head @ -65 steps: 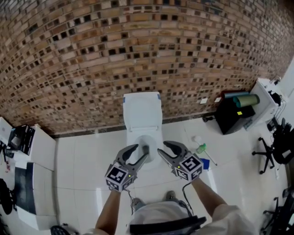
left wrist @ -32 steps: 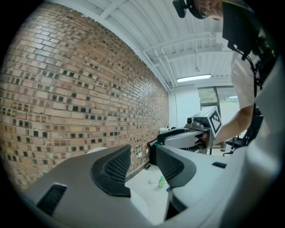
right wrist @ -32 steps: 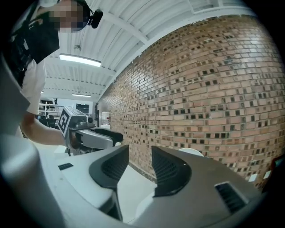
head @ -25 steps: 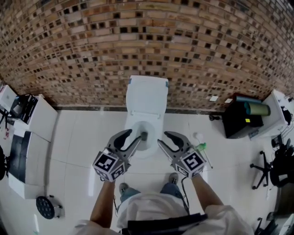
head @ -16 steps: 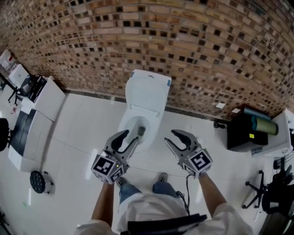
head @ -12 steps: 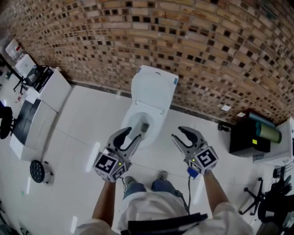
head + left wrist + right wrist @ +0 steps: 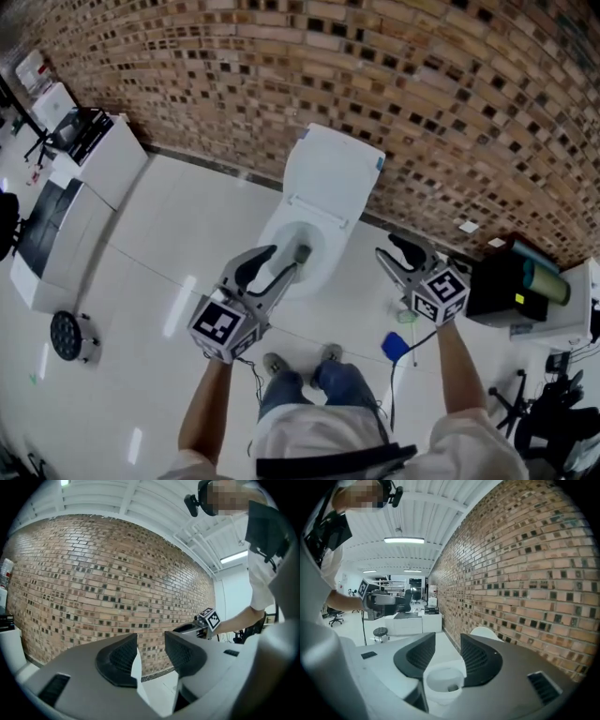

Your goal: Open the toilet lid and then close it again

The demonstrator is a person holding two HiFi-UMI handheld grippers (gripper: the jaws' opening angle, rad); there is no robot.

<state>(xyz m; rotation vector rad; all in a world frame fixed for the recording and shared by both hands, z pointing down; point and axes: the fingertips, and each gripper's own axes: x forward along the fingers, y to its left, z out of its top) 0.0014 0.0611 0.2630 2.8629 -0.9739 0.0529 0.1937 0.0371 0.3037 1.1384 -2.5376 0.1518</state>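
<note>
At the far left a white cabinet (image 7: pixel 94 178) stands on the pale floor (image 7: pixel 159 253) below the brick wall (image 7: pixel 281 56), with a round dark stool-like thing (image 7: pixel 66 336) near it. Next comes the left gripper (image 7: pixel 281 264), held level over the near edge of the toilet bowl (image 7: pixel 334 247); its jaws stand wide apart with nothing pressed between them, only the wall and a sliver of white beyond. The toilet lid (image 7: pixel 334 176) is up, leaning back against the wall behind the bowl, and neither gripper touches it. The opening half of the task therefore looks done, while the closing is still to do — one gripper has to reach the lid's top edge and bring it down onto the bowl. To the right of the toilet the right gripper (image 7: pixel 390 257) hangs clear of it and tilted a little downward, jaws moderately apart and empty, the bowl merely seen past them. Further right a small blue object (image 7: pixel 395 346) lies on the floor and a black box (image 7: pixel 502 281) carries a green roll (image 7: pixel 544 281). No brand or wording can be read anywhere — the only print is the black-and-white square markers on the gripper cubes (image 7: pixel 222 328), and a tiny yellow label on the box is too small to make out.
</note>
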